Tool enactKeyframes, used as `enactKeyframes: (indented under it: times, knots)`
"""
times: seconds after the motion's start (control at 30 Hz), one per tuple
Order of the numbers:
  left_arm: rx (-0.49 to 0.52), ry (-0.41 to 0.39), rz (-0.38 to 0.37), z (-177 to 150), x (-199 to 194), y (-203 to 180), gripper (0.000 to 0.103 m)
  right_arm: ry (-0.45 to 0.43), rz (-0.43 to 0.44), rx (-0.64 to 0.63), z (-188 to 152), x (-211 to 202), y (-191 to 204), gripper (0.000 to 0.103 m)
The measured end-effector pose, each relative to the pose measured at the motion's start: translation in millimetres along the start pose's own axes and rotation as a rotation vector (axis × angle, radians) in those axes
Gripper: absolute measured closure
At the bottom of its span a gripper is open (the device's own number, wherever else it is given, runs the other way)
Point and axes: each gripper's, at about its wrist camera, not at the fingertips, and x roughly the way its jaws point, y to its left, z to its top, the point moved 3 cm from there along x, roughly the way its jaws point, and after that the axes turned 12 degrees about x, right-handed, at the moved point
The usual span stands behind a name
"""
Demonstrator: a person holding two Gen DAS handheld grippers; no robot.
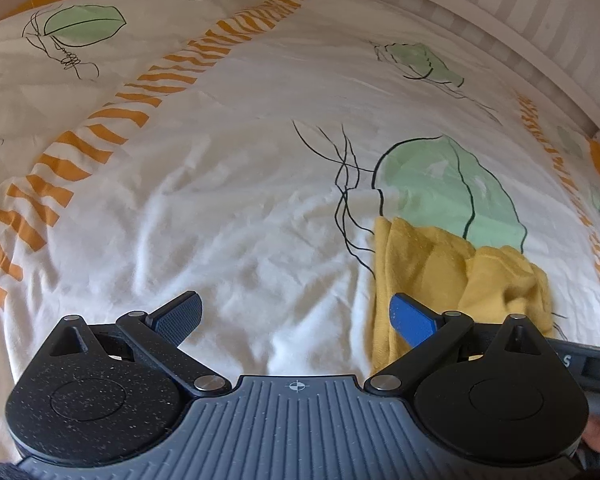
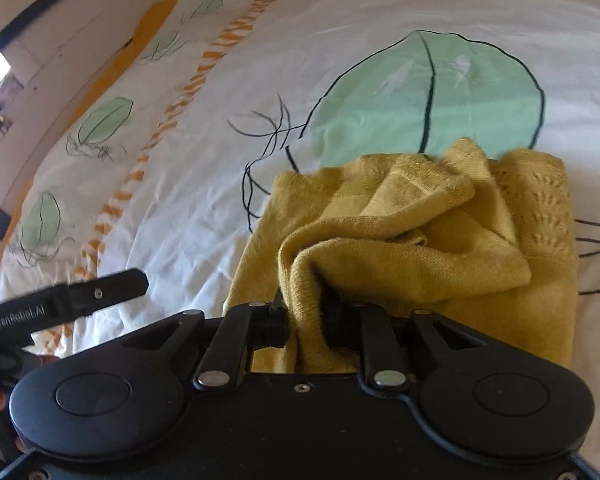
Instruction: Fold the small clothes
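Note:
A small mustard-yellow knit garment (image 2: 420, 240) lies bunched on the bedspread; it also shows at the lower right of the left wrist view (image 1: 440, 268). My right gripper (image 2: 306, 312) is shut on a ribbed fold of the garment, which drapes over its fingers. My left gripper (image 1: 296, 316) is open and empty, low over the white sheet, its right blue fingertip (image 1: 412, 316) in front of the garment's left edge. Part of the left gripper (image 2: 72, 300) shows at the left of the right wrist view.
The bedspread (image 1: 240, 200) is white with green leaf prints and orange striped bands, slightly wrinkled. A striped headboard or wall (image 1: 540, 20) runs along the far right edge. A wall and room clutter (image 2: 4, 92) show beyond the bed's left side.

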Motion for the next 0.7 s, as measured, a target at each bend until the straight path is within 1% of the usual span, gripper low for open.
enactKeyframes:
  times: [0.03,0.07,0.1,0.2,0.33,0.43,0.53,0.57,0.6,0.7]
  knots:
    - [-0.001,0.001,0.001,0,0,1,0.002,0.002,0.002,-0.004,0,0,3,0.069]
    - [-0.001,0.001,0.0,0,0,1,0.002,0.0,0.011,-0.01,0,0,5,0.063]
    - [-0.001,0.002,-0.001,0,0,1,0.002,0.0,0.027,-0.017,0,-2,8,0.061]
    - [0.002,0.004,-0.001,1,1,1,0.002,-0.001,0.073,-0.033,0,-8,19,0.061]
    - [0.002,0.006,0.005,0,1,2,0.002,-0.018,0.187,-0.032,3,-21,33,0.061]
    - [0.0,0.007,0.006,-1,1,3,0.002,-0.05,0.23,-0.026,8,-35,37,0.061]
    - [0.004,0.009,0.005,0,1,2,0.002,-0.087,0.236,-0.016,12,-49,30,0.058]
    - [0.006,0.009,0.003,0,1,2,0.002,-0.095,0.228,-0.012,12,-51,25,0.054]
    - [0.008,0.009,0.0,0,1,1,0.002,-0.101,0.217,-0.008,12,-53,20,0.052]
    - [0.017,0.011,-0.01,-1,2,-4,0.002,-0.094,0.175,0.003,4,-53,4,0.052]
